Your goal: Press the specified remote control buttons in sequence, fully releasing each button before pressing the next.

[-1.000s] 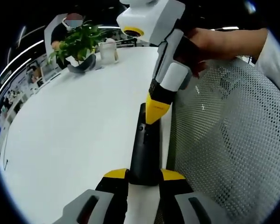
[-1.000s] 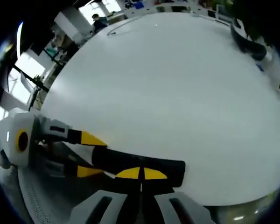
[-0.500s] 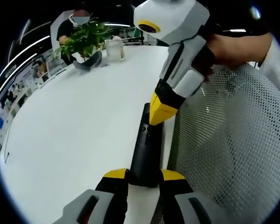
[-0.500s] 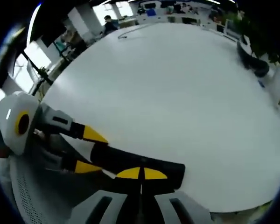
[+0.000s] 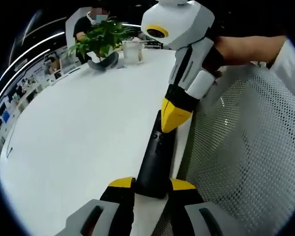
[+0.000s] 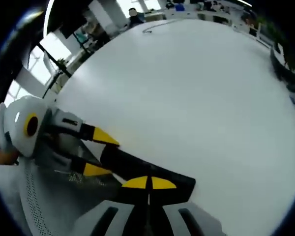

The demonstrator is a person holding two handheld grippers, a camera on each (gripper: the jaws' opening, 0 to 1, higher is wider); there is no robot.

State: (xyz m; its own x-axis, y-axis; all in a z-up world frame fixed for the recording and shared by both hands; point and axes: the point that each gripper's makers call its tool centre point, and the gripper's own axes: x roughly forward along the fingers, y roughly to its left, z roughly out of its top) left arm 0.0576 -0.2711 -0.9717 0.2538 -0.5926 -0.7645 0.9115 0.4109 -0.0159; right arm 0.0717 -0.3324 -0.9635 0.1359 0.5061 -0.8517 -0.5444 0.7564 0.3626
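White office table (image 5: 73, 128), mesh chair back (image 5: 246, 162) at right. Black remote (image 5: 155, 162) lies at table edge, long axis running up-frame from left gripper (image 5: 151, 184), clamped on its near end. Right gripper (image 5: 173, 120), jaws together, tip on remote's upper buttons; nearer for next press.

light: bright, even, overhead office strips
glare: white worktop (image 6: 196, 93) looks a bit washed out
edges: heavy fisheye bending
blur: far background pretty soft
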